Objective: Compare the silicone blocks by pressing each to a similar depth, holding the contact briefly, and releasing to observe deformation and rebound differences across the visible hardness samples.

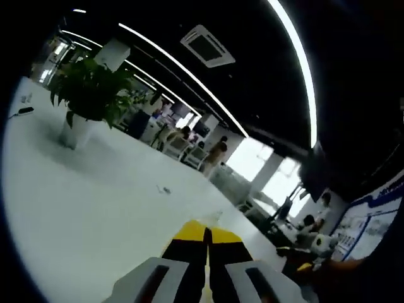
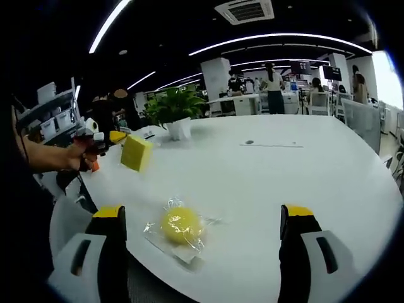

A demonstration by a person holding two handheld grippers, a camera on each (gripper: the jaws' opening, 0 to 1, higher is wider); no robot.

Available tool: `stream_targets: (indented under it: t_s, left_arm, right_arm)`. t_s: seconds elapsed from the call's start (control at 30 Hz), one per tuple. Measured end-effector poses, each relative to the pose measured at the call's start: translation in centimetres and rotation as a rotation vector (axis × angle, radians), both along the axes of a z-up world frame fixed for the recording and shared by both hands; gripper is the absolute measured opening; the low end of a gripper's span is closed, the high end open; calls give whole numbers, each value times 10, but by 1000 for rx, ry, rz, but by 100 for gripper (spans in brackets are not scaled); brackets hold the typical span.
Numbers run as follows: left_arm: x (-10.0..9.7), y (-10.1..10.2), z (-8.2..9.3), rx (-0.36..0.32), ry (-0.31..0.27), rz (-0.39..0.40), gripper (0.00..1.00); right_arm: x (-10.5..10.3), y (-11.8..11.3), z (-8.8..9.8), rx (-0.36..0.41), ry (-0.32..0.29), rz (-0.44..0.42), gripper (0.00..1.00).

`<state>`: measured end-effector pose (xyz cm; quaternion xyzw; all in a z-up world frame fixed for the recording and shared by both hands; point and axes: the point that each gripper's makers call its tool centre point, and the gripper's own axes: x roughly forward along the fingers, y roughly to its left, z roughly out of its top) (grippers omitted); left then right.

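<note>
**Yellow block held aloft, wrapped sample on the worktop**

In the right gripper view, the right gripper (image 2: 205, 227) has its fingers spread wide apart above the white worktop (image 2: 315, 170), holding nothing. Between them, lying on the worktop, is a round yellow sample (image 2: 180, 224) in clear plastic wrap. To the left, the left gripper (image 2: 108, 140) comes into view, held in a hand (image 2: 82, 153), with a square yellow block (image 2: 136, 153) at its fingers, raised off the worktop; it appears to be clamped there, though the contact is small. A potted plant (image 2: 175, 112) stands farther back. In the left gripper view, the yellow-tipped fingers (image 1: 189, 235) sit close together over the worktop.
</note>
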<state>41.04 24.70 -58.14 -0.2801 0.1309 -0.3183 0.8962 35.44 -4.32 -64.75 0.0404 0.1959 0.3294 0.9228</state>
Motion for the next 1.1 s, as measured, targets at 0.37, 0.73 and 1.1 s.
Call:
stream_targets:
  t_s: [0.37,0.73,1.1]
  left_arm:
    - [-6,-1,54,-43,-117,-39,0]
    - [-13,-10,92,-88,-172,-97,0]
    - [-25,-27,135,-172,-233,-154,0]
  right_arm:
    - [-9,23,11,43,89,60,96]
    - [8,38,52,41,-56,82,96]
    - [-1,83,99,117,-168,270,87]
